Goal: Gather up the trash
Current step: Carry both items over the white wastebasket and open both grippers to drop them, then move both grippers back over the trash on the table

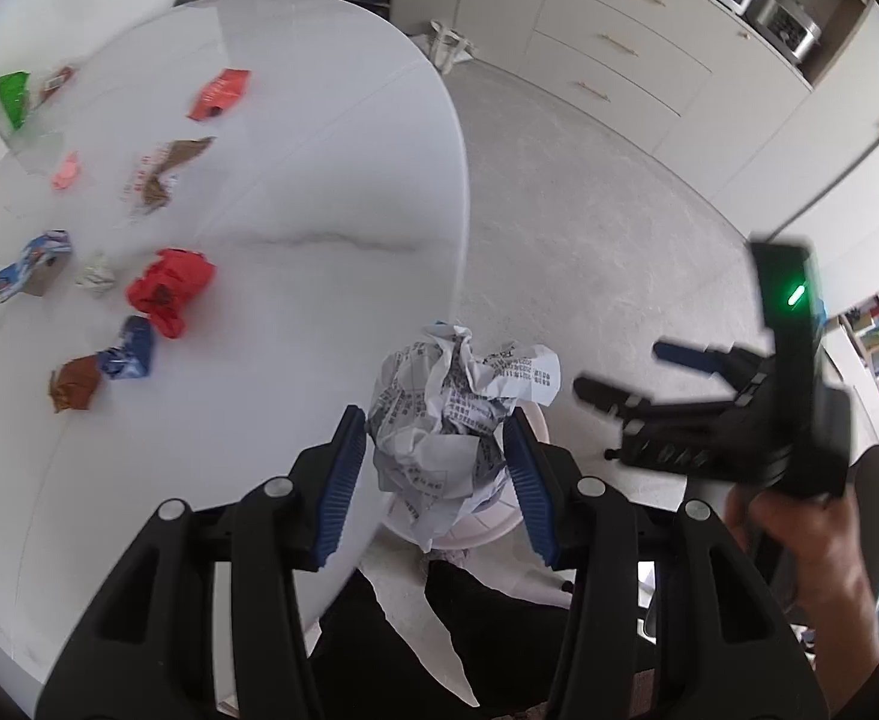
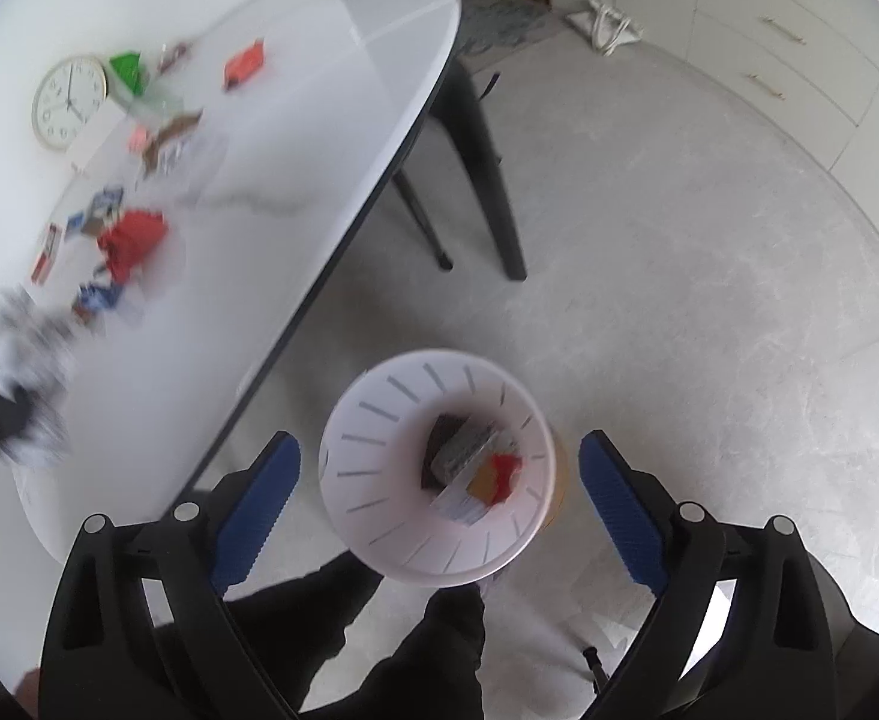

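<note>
My left gripper (image 1: pixel 436 438) is shut on a crumpled printed paper ball (image 1: pixel 457 396), held past the table edge above the white slotted bin (image 1: pixel 469 531), which the paper mostly hides. In the right wrist view my right gripper (image 2: pixel 439 456) is open and empty, hanging over the bin (image 2: pixel 379 420), which holds several wrappers. The right gripper also shows in the left wrist view (image 1: pixel 619 369), open, to the right. Trash lies on the white table (image 1: pixel 289 300): a red wrapper (image 1: pixel 169 288), blue wrapper (image 1: pixel 130 351), brown scrap (image 1: pixel 73 387), orange packet (image 1: pixel 220 93).
A round clock (image 2: pixel 70 102) and a green packet (image 2: pixel 127 69) lie at the table's far side. A dark chair (image 2: pixel 481 150) stands by the table edge. Drawers (image 1: pixel 619 48) line the far wall. My dark trouser legs (image 2: pixel 379 648) are below the bin.
</note>
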### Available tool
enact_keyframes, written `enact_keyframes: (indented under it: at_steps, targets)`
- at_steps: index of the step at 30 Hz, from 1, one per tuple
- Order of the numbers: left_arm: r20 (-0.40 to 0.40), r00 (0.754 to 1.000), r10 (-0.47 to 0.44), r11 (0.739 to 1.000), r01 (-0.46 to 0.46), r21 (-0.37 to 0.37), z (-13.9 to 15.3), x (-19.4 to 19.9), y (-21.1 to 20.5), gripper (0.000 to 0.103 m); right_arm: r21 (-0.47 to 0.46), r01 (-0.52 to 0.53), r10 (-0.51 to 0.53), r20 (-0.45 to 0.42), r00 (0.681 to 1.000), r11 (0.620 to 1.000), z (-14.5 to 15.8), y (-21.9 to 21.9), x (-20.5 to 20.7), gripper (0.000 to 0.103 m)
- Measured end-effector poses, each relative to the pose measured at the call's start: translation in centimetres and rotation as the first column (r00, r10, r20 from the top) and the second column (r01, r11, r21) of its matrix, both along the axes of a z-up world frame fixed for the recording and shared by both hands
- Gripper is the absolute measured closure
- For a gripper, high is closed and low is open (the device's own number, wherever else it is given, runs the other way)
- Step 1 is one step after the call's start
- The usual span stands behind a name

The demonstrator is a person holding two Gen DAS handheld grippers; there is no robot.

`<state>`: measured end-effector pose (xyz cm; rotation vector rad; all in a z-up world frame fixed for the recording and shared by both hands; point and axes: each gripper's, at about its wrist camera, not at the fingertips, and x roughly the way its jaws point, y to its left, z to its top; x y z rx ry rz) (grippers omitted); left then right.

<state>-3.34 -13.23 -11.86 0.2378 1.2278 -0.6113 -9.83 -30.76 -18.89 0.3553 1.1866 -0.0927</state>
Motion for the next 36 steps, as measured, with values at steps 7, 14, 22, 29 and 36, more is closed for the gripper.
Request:
enact_keyframes:
  at_steps: [7,14,22,29,36]
  targets:
    - [-0.055,0.997,-0.061,0.998,0.062,0.025,-3.6,-1.5,-3.3,0.053,-0.046,0.044,-0.041,0.068,0.997,0.998,4.5,-2.9,-1.1,0.006]
    - [-0.069,0.997,-0.033,0.999,0.036,0.034,-4.4,-1.9,-3.8,0.021,-0.051,0.039,-0.036,0.062,0.997,0.998,4.8,-2.5,-1.6,0.005]
    - [0.004,1.000,0.014,0.998,-0.014,0.055,-2.4,-1.5,-2.8,0.012,-0.073,0.001,0.004,0.062,0.998,0.997,5.8,-1.2,-1.4,0.003]
    - [0.027,0.999,0.032,0.998,-0.033,0.051,-1.4,-0.8,-1.6,0.012,-0.091,-0.027,0.035,0.083,0.996,0.995,6.9,0.3,-0.9,0.003]
    - [0.055,0.997,0.062,0.995,-0.066,0.074,-0.6,-0.4,0.1,0.012,-0.136,-0.032,0.040,0.058,0.998,0.990,7.7,1.9,-0.2,0.003]
